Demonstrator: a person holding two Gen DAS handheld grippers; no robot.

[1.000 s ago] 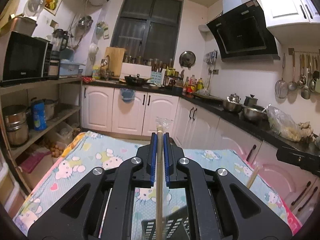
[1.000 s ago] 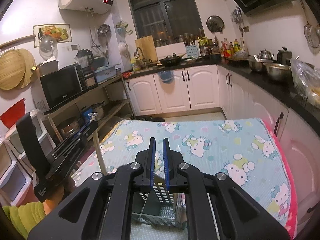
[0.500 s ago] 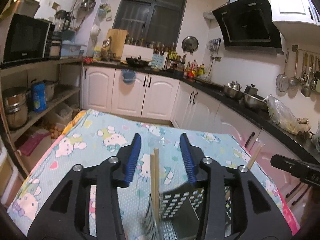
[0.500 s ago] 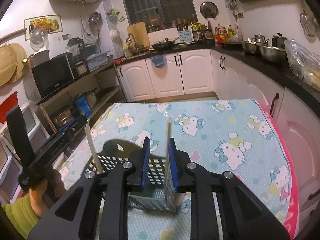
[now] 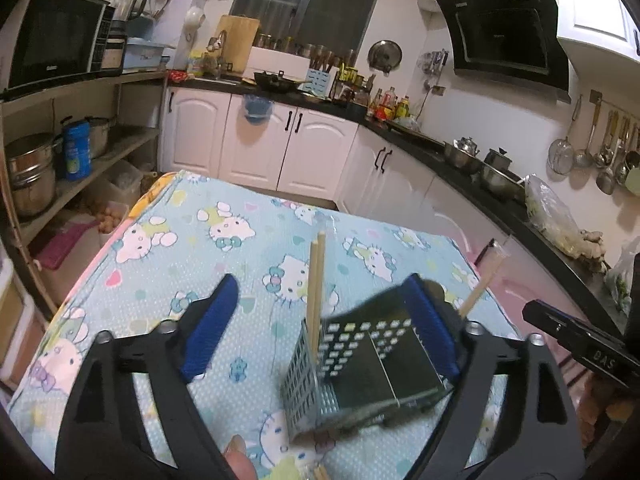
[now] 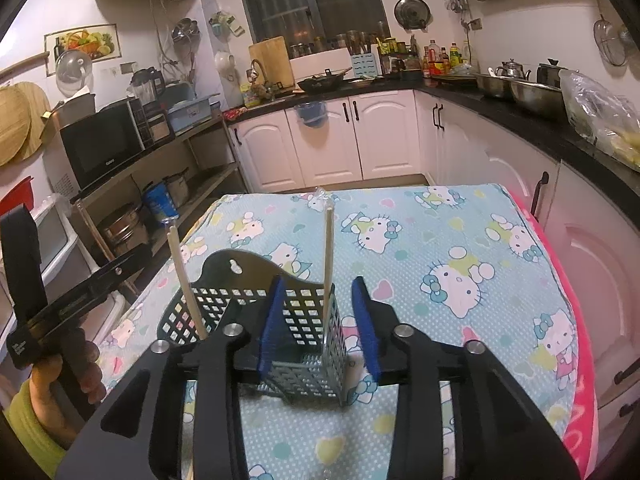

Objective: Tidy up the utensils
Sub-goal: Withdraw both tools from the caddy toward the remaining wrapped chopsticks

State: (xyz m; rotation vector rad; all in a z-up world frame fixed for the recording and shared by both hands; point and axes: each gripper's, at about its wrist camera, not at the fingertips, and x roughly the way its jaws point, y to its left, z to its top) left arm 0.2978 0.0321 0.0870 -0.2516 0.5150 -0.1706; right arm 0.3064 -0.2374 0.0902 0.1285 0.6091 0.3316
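The left hand-held gripper [image 5: 320,320] is standing wide apart after clamping the chopsticks [image 5: 315,288] a second ago; the right hand-held gripper [image 6: 320,324] has also been opening, empty. Both pairs are now standing in the perforated caddy [image 6: 304,320] (grey) on the cartoon-cat surface [image 6: 460,280] amid kitchen cabinets [image 6: 340,140].

Hidden/cut-off bits, both wrist views

Holder [image 5: 360,364] base blurred in left view, its right wall behind the left claw's [image 5: 320,320] pad. Chopstick pair's [image 5: 316,280] lower ends lost inside holder. In right view, right claw [image 6: 320,320] body covers holder's front; the hand [image 6: 60,376] at left is cut off by frame edge.
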